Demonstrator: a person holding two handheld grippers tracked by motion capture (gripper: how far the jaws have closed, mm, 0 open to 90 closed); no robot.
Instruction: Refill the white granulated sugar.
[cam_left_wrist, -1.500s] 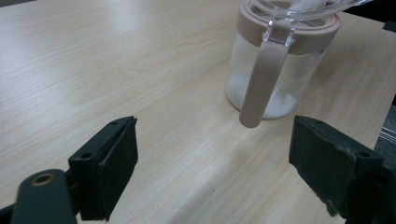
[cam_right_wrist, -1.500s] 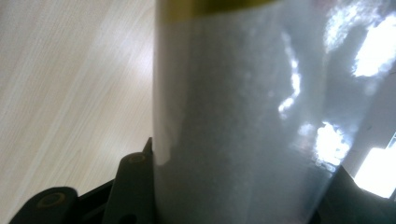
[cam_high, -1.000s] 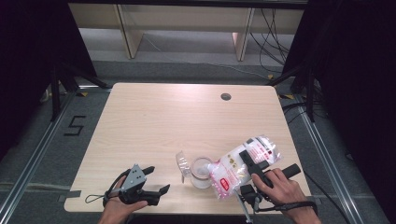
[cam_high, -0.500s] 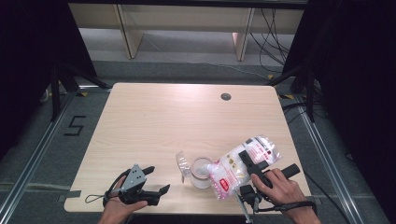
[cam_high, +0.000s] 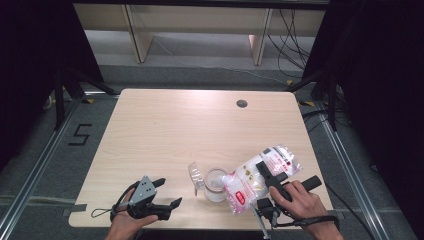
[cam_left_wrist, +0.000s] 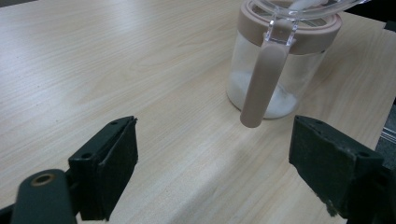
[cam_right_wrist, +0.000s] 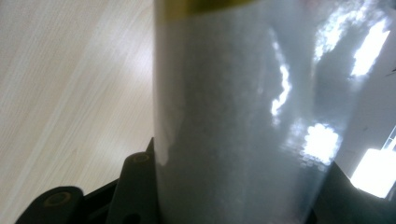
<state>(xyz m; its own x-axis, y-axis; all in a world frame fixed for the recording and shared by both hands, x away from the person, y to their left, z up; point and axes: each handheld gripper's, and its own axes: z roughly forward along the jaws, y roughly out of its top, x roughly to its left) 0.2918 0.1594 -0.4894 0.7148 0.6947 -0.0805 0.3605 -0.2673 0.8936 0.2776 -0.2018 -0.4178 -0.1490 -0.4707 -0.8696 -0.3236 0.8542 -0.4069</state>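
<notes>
A clear jar (cam_high: 215, 185) with a beige rim stands near the table's front edge, its lid (cam_high: 194, 175) flipped open to the left. White powder lies in its bottom (cam_left_wrist: 259, 95). A plastic bag of white powder (cam_high: 260, 177) with a red label is tilted, its lower end at the jar's mouth. My right gripper (cam_high: 267, 175) is shut on the bag, which presses between the jaws (cam_right_wrist: 243, 121). My left gripper (cam_high: 167, 195) rests open on the table left of the jar, jaws wide apart (cam_left_wrist: 212, 168) and nothing between them.
The light wooden table (cam_high: 190, 130) has a round cable hole (cam_high: 242, 103) at the back right. Shelving legs and cables lie on the floor beyond the far edge. Black stands flank the table on both sides.
</notes>
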